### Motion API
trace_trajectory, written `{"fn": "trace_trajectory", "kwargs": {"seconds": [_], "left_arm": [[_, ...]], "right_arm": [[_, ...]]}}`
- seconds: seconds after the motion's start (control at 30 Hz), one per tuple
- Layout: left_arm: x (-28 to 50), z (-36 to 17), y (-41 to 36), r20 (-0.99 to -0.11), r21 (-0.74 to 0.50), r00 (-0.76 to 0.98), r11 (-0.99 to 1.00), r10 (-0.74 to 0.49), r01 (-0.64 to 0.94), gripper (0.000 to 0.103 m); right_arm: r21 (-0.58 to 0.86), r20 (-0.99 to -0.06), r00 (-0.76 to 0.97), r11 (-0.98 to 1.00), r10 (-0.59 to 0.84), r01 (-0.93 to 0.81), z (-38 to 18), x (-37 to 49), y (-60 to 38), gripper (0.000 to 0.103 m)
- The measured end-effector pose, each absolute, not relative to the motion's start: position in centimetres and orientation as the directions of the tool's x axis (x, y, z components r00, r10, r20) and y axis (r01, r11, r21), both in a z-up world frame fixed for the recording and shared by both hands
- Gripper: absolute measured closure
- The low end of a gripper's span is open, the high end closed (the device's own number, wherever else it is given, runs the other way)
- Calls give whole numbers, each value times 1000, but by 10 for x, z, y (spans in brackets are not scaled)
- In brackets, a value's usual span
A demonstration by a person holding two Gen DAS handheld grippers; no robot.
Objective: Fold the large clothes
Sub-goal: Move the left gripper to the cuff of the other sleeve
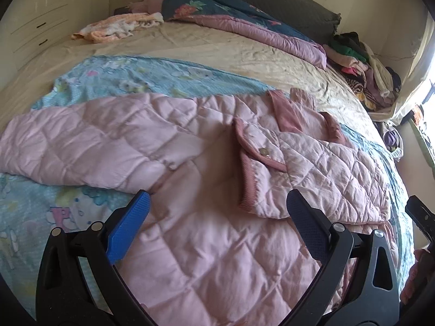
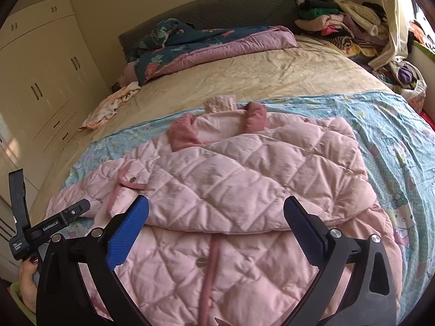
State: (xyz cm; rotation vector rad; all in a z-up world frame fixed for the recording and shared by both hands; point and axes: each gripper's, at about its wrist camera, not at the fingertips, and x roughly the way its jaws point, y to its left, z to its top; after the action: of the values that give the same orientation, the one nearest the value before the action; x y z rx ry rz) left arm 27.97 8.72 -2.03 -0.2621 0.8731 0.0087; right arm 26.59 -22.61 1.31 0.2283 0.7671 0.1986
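A pink quilted jacket (image 1: 190, 163) lies spread on a light blue cartoon-print sheet (image 1: 130, 77) on the bed. Its right sleeve (image 2: 244, 182) is folded across the chest, the cuff with a button (image 1: 262, 152) lying near the middle. The other sleeve (image 1: 81, 141) stretches out to the left. Darker pink collar (image 2: 255, 119) sits at the far end. My left gripper (image 1: 217, 203) hovers open above the jacket's lower body, nothing between its blue pads. My right gripper (image 2: 217, 209) is open too, above the folded sleeve and the button placket (image 2: 209, 266), holding nothing.
A beige bedsheet (image 1: 217, 51) covers the far half of the bed. A floral quilt (image 1: 231, 13) is bunched at the dark headboard, a small peach cloth (image 1: 117, 27) beside it. Piled clothes (image 2: 339, 24) sit at the far right corner. Cream wardrobes (image 2: 40, 81) stand left.
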Motion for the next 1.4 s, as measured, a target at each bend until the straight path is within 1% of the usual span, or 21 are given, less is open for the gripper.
{"fn": "trace_trajectory", "kwargs": {"seconds": [0.13, 0.5, 0.9, 1.07, 1.4], "left_arm": [[274, -18, 104, -750, -244, 654, 960, -97, -137, 9], [259, -18, 143, -741, -219, 671, 955, -30, -199, 9], [247, -26, 186, -738, -201, 673, 940, 38, -274, 9], [242, -29, 205, -736, -183, 672, 931, 85, -317, 9], [238, -42, 245, -744, -199, 657, 899, 119, -389, 9]], "right_arm": [[271, -655, 703, 954, 279, -127, 18, 264, -208, 4], [241, -642, 701, 950, 309, -197, 24, 261, -159, 4], [210, -657, 670, 938, 345, -277, 21, 263, -106, 4], [198, -662, 658, 930, 360, -310, 20, 263, -83, 4], [177, -684, 620, 912, 384, -370, 9, 266, -40, 4]]}}
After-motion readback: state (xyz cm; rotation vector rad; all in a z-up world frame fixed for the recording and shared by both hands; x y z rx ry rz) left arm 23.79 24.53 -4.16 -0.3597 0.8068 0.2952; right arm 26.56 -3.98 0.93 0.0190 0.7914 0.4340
